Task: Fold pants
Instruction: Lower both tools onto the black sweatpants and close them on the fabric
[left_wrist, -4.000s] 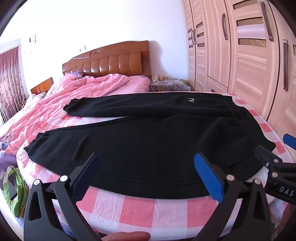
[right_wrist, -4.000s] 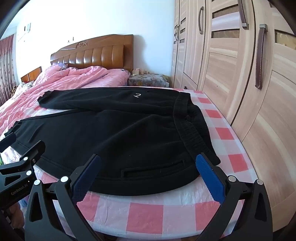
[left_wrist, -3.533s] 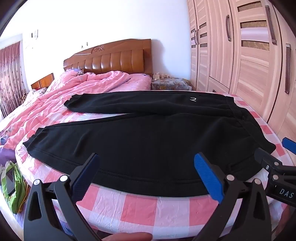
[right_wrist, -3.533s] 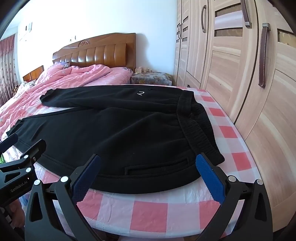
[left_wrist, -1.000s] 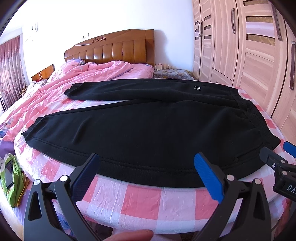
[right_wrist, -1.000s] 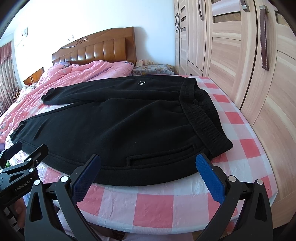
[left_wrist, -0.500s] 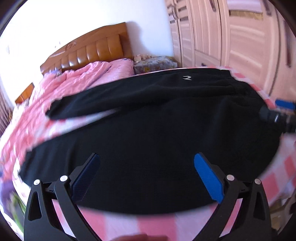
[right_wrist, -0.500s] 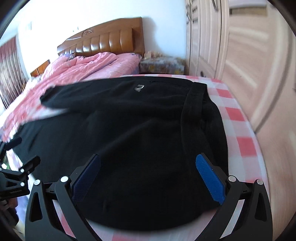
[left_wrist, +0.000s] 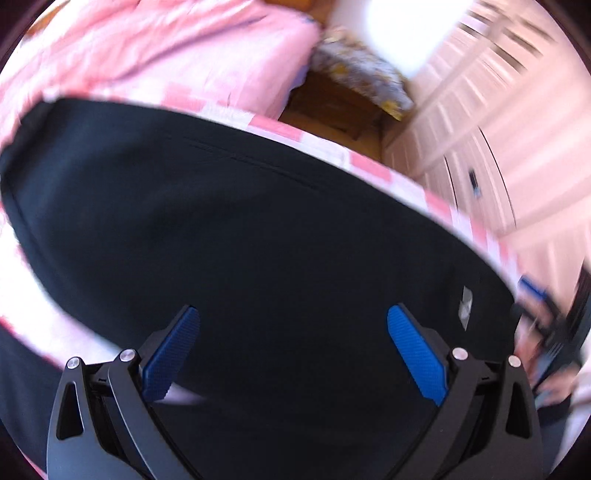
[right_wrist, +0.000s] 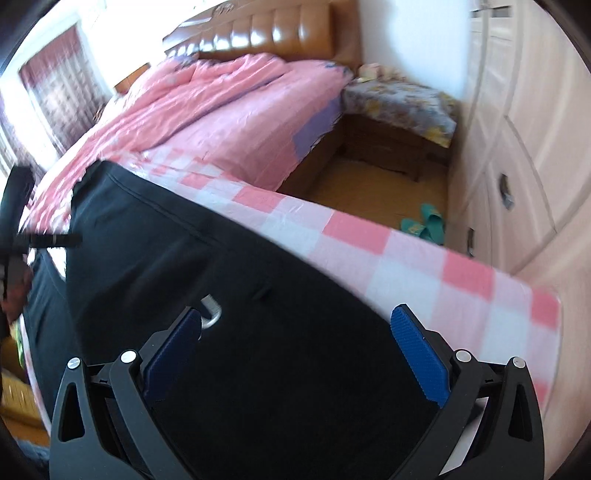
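Both views are motion-blurred; fine detail is limited.

Left gripper (left_wrist: 293, 347): fingers spread wide, blue pads (left_wrist: 171, 356) well apart, nothing between them. It hangs over the black pants (left_wrist: 240, 240), looking steeply down on the fabric. Whether the pads touch the cloth cannot be told.

Right gripper (right_wrist: 295, 350): fingers also spread, blue pads (right_wrist: 419, 354) apart and empty. It is over the pants (right_wrist: 240, 314) near the far edge of the checked sheet (right_wrist: 424, 266). A small white logo (right_wrist: 211, 312) on the fabric sits just beside the left-hand pad.

Pants: lying flat on the pink-and-white checked sheet (left_wrist: 369, 170) that covers the near part of the bed. In the right wrist view the dark fabric runs from the left edge of the sheet toward its right end, with a strip of bare sheet along the far edge and at the right corner. In the left wrist view the fabric fills most of the frame; the same logo (left_wrist: 465, 302) shows toward the right.

The right gripper (left_wrist: 554, 325) appears blurred at the right margin of the left wrist view; the left gripper (right_wrist: 22, 229) appears at the left margin of the right wrist view.

Surroundings: pink quilt (right_wrist: 221, 103) beyond the sheet, brown headboard (right_wrist: 266, 33), a bedside cabinet under a floral cloth (right_wrist: 402, 99), green slippers (right_wrist: 424, 221) on the floor, wardrobe doors (right_wrist: 535, 129) to the right.
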